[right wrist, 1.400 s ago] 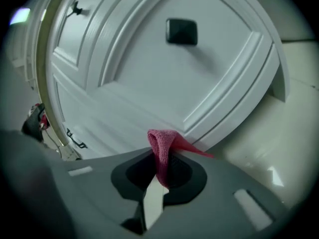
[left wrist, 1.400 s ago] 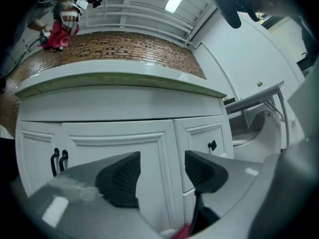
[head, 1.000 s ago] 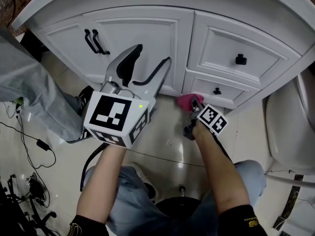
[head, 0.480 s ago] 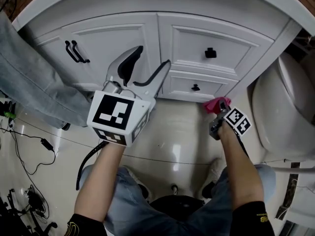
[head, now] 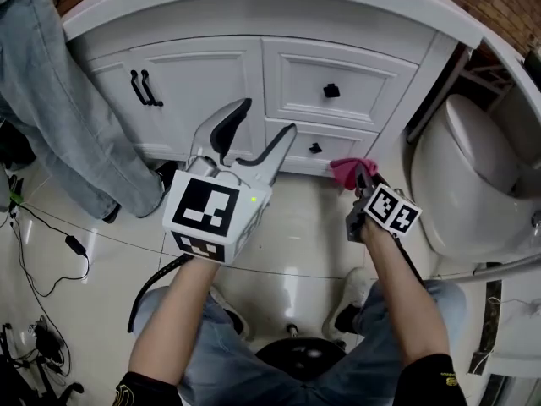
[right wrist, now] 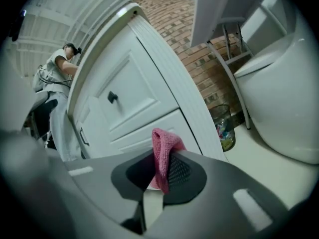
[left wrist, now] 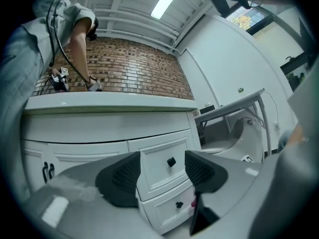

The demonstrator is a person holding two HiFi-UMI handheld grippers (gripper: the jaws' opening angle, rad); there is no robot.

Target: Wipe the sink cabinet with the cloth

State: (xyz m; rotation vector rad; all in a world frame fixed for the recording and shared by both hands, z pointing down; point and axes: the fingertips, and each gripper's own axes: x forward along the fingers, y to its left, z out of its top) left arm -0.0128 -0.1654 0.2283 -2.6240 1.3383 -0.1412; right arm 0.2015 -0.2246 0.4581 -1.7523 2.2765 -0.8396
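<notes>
Pink woven cloth (right wrist: 162,151) was clamped in the closed jaws of the right gripper (right wrist: 160,172), having travelled rightward to the lower right corner of the white panelled sink cabinet (head: 211,79); wiping appeared under way. Left gripper (left wrist: 162,171) jaws stood apart, empty.

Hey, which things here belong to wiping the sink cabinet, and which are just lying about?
For the job: pink cloth, right gripper shut on it, white sink cabinet.
Just about: toilet, bin, floor cables, bystander's leg, open, empty left gripper.
</notes>
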